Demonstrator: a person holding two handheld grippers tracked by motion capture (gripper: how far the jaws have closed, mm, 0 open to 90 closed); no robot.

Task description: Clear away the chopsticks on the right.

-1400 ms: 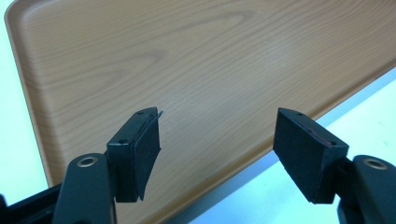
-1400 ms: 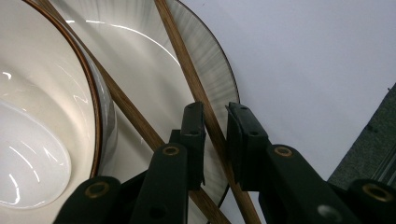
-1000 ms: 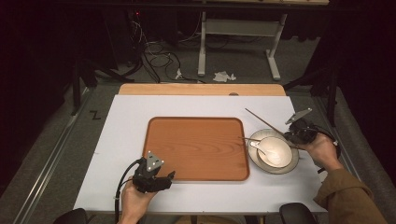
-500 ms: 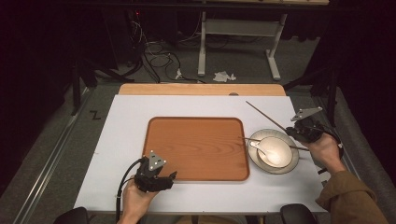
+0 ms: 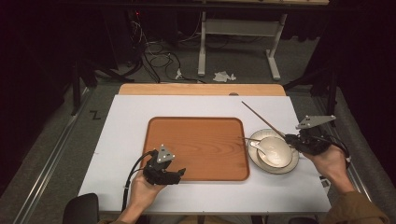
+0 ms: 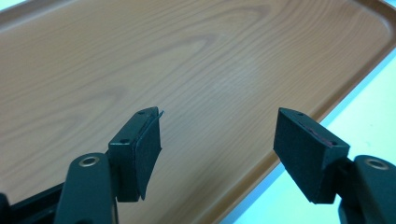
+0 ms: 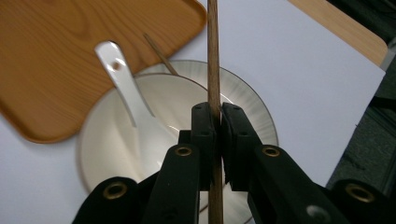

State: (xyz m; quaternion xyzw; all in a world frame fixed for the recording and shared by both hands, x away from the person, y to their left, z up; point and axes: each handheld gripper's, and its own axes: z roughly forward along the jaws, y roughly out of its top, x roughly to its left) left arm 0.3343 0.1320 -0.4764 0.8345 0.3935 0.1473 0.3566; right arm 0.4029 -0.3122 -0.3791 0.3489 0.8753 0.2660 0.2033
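High view shows the right tongs (image 5: 290, 138) pinching a thin brown wooden chopstick (image 5: 261, 120), which slants up and away over the far rim of the round white ceramic plate (image 5: 288, 164) just right of the rectangular wood-grain tray (image 5: 196, 135) on the white counter (image 5: 121, 126). Right gripper view shows the chopstick (image 7: 213, 56) clamped between the pressed-together pads above a white ceramic spoon (image 7: 126, 88) lying on the plate (image 7: 252, 107), with a second chopstick (image 7: 159, 52) near the tray's edge. Left tongs (image 6: 217, 149) stand spread and empty over the tray's (image 6: 140, 70) near corner; no readable writing appears.
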